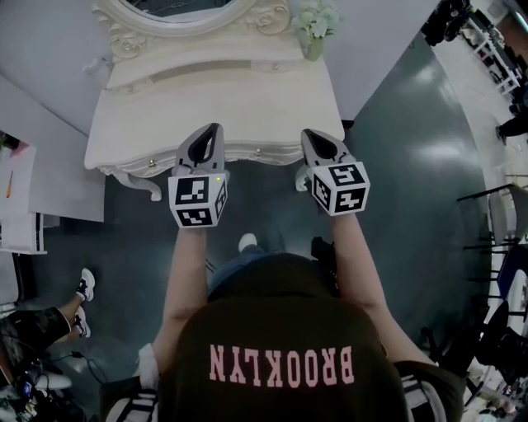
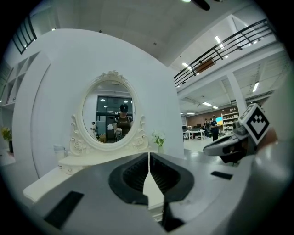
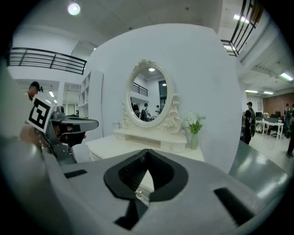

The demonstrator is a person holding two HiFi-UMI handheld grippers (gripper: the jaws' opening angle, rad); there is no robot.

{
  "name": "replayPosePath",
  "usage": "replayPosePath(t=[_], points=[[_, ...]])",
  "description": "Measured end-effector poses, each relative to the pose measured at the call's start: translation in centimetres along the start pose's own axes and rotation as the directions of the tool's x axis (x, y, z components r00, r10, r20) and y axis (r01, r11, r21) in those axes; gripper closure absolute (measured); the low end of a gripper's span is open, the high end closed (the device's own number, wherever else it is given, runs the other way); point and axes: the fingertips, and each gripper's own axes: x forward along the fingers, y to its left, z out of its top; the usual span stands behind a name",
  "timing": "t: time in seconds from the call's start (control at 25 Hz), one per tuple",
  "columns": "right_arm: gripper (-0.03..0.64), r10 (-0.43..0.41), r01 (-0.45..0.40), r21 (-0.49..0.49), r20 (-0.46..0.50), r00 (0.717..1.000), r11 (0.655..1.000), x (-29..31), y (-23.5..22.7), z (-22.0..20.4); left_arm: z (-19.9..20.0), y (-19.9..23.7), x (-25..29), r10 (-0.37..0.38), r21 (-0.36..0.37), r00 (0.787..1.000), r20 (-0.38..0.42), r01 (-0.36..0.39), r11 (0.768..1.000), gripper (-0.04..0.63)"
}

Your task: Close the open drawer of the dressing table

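left gripper [image 1: 216, 128] pinched shut, nothing between the jaws. right gripper [image 1: 306, 133] the same, tips together and empty. both are held side by side mid-frame, tips over the front edge of the dressing table [image 1: 247, 91]. between them the drawer [image 1: 243, 153], small knob showing, looks pushed in flush under the tabletop. oval mirror [image 1: 181, 7] at top centre, flower vase [image 1: 314, 33] at the table's upper right.

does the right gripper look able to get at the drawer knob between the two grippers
Probably yes: the right gripper hangs just before the dressing table front, with nothing between it and the knob, though its jaws are shut.
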Motion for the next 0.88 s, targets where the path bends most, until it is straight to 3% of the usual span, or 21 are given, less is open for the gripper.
replayPosePath(t=[0.2, 0.36, 0.6, 0.88], points=[[0.618, -0.025, 0.032, -0.069, 0.093, 0.995, 0.997, -2.0, -0.4, 3.4, 2.0, -1.0, 0.1, -0.012, 0.033, 0.999, 0.033, 0.011, 0.999, 0.586], [0.618, -0.039, 0.048, -0.059, 0.144, 0.989, 0.997, -3.1, -0.9, 5.1, 4.1, -1.0, -0.2, -0.012, 0.045, 0.997, 0.078, 0.009, 0.999, 0.586], [0.619, -0.070, 0.084, -0.067, 0.189, 0.979, 0.994, -4.5, -1.2, 6.4, 6.1, -0.7, -0.9, -0.015, 0.064, 0.992, 0.126, 0.007, 0.998, 0.586], [0.620, -0.080, 0.103, -0.093, 0.221, 0.972, 0.990, -5.1, -0.5, 7.0, 6.2, -1.0, -0.9, -0.022, 0.071, 0.992, 0.123, 0.013, 0.997, 0.586]])
